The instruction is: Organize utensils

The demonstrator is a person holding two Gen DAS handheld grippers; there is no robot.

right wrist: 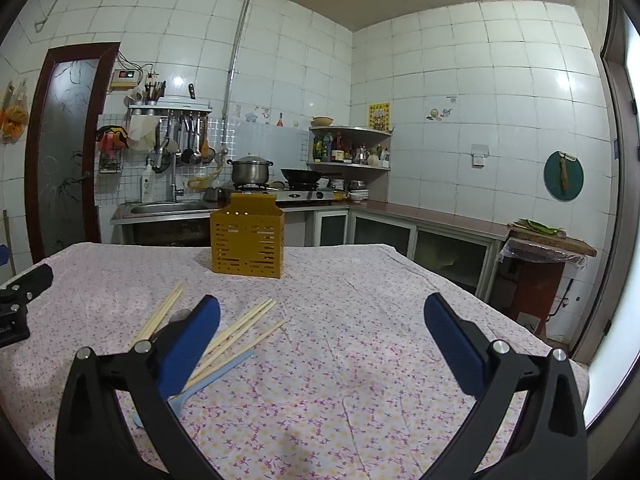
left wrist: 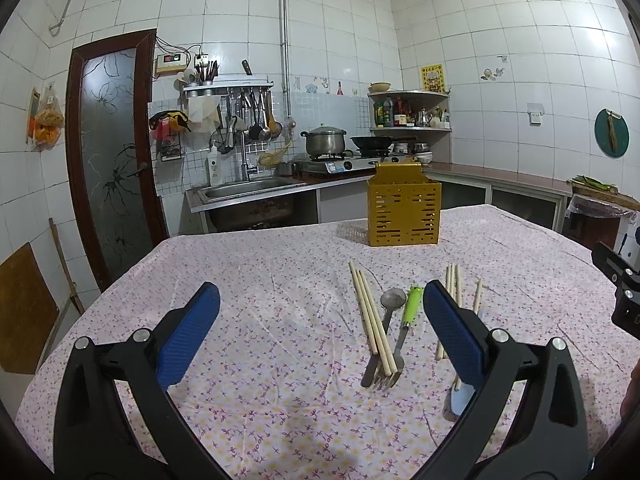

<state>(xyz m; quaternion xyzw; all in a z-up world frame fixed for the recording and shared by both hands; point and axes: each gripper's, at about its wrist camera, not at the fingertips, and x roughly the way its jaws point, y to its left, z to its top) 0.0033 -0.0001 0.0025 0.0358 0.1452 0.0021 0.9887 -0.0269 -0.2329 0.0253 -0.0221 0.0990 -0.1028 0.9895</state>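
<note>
Your left gripper (left wrist: 320, 328), fingers spread and empty like the right gripper's (right wrist: 322, 340), lies nearer the chopsticks (left wrist: 372, 320), whose long axis points toward the holder (left wrist: 404, 212).

Yellow caddy (left wrist: 404, 210) — pink-floral cloth (left wrist: 280, 280) — fork handle (left wrist: 413, 304) seemingly green.

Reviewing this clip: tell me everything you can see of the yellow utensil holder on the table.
The yellow holder is a box-shaped caddy, apparently painted metal, with rows of short horizontal slots cut through its walls. A taller back panel rises above the open top. It stands upright at the far side of the table, resting on the floral tablecloth. Nothing sticks out above its rim; its inside is not visible. The utensils lie nearer the cameras, apart from it, and neither gripper touches it.
</note>
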